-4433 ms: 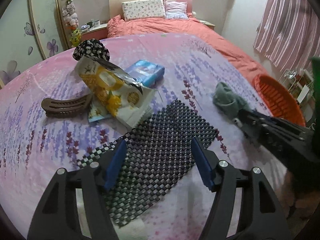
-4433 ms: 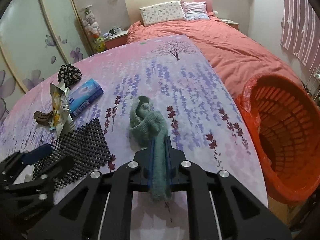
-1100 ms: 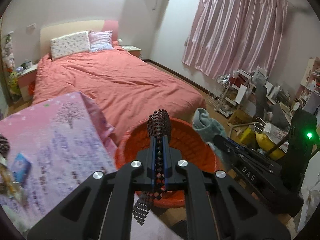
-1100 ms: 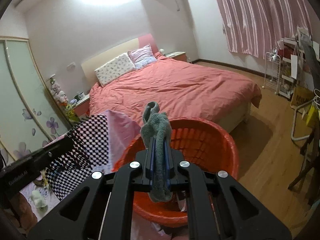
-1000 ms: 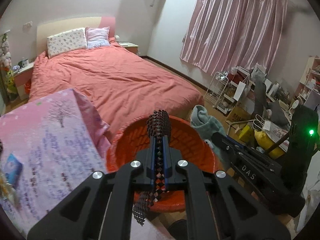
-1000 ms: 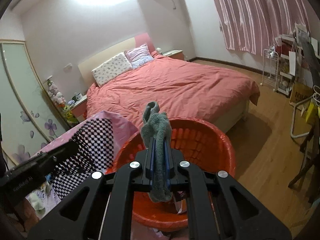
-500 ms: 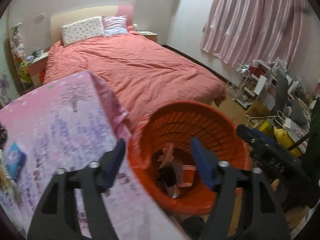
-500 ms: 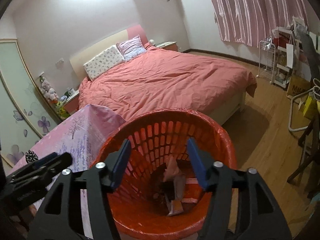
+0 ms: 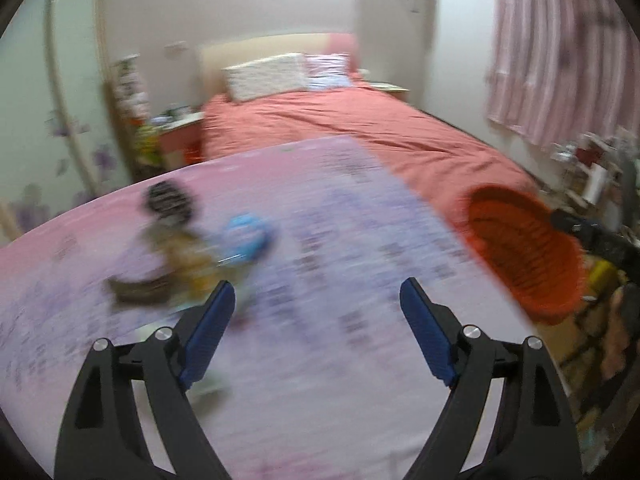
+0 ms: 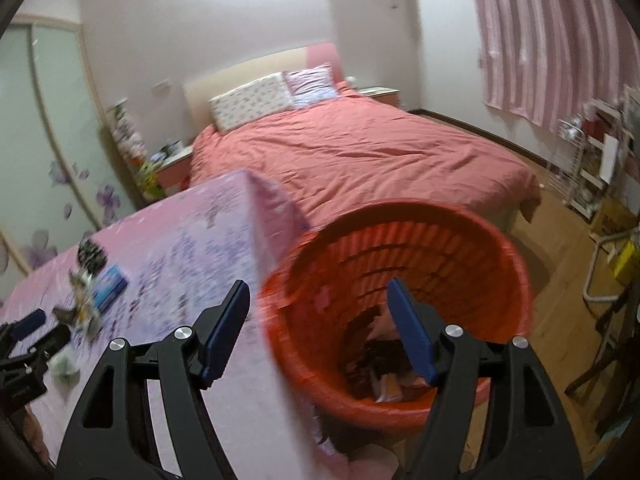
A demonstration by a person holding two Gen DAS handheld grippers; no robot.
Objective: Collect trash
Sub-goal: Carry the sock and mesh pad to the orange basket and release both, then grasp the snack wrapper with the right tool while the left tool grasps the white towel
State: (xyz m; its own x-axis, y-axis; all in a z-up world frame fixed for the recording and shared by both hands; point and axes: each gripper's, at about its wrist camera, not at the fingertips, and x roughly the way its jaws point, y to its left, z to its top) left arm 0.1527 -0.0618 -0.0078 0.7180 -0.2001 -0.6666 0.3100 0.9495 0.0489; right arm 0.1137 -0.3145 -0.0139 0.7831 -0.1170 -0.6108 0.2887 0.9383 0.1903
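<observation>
the landmark here is the one orange basket, which stands on the floor just beside the corner of the table with the pink and purple cloth. far to the left of the basket, on the cloth, lies a small heap of trash, blurred in both views: one dark spotted thing, one yellow snack bag, one brown thing and one blue packet. the left gripper hangs over the cloth, left of the basket; its two blue pads are wide apart and its jaws are opening with nothing between them. next comes the right gripper, right at the near rim of the basket; its jaws are opening too, and they hold nothing. down in the bottom of the basket lies a pile of trash, dark and pale bits, too mixed up to count. behind the basket is one bed with two pillows.
</observation>
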